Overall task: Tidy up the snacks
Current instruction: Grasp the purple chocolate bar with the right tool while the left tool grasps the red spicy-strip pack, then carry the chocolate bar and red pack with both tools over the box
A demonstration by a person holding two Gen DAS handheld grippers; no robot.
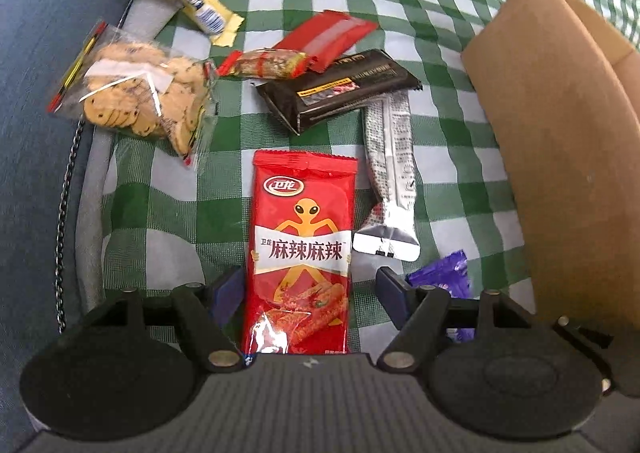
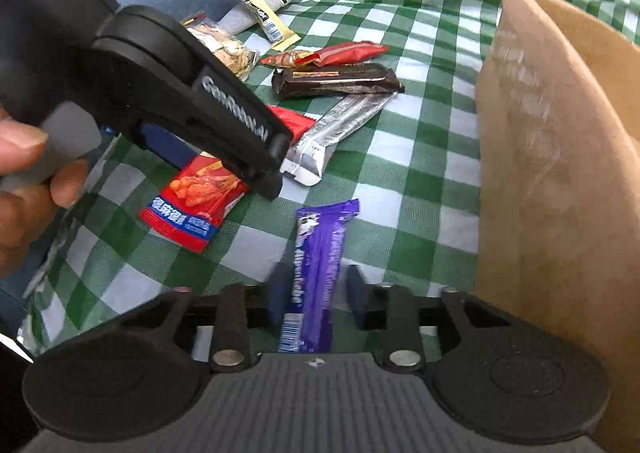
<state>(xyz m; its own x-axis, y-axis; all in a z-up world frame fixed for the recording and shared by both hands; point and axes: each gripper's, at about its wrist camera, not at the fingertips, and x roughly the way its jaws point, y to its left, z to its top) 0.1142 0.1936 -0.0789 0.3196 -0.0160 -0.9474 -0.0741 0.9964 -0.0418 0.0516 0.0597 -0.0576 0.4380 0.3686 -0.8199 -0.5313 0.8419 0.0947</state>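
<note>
1. Red is the colour of the spicy strip packet [image 1: 301, 253] that is lying flat on the green checked cloth [image 1: 440, 53], directly between the two fingers of the left gripper [image 1: 310, 293]. The jaws are standing wide and the pads are not touching the packet, so it is released for now.
2. For a good grip, this gripper is needing to come lower and close across the narrow width of the packet, near its lower half, without catching the cloth.
3. Beside it, the silver wrapper [image 1: 390, 177] is lying very near; the right-hand finger should be staying clear of it.
4. Further right, the right gripper [image 2: 316, 293] is clenching the purple chocolate bar [image 2: 320, 253] near its lower end, and the bar is pointing away over the cloth.
5. At the far right, the cardboard box [image 2: 560, 173] is standing just beside the bar. I judge it is the place for the snacks, so the bar should be lifted over the wall before it is released.
</note>
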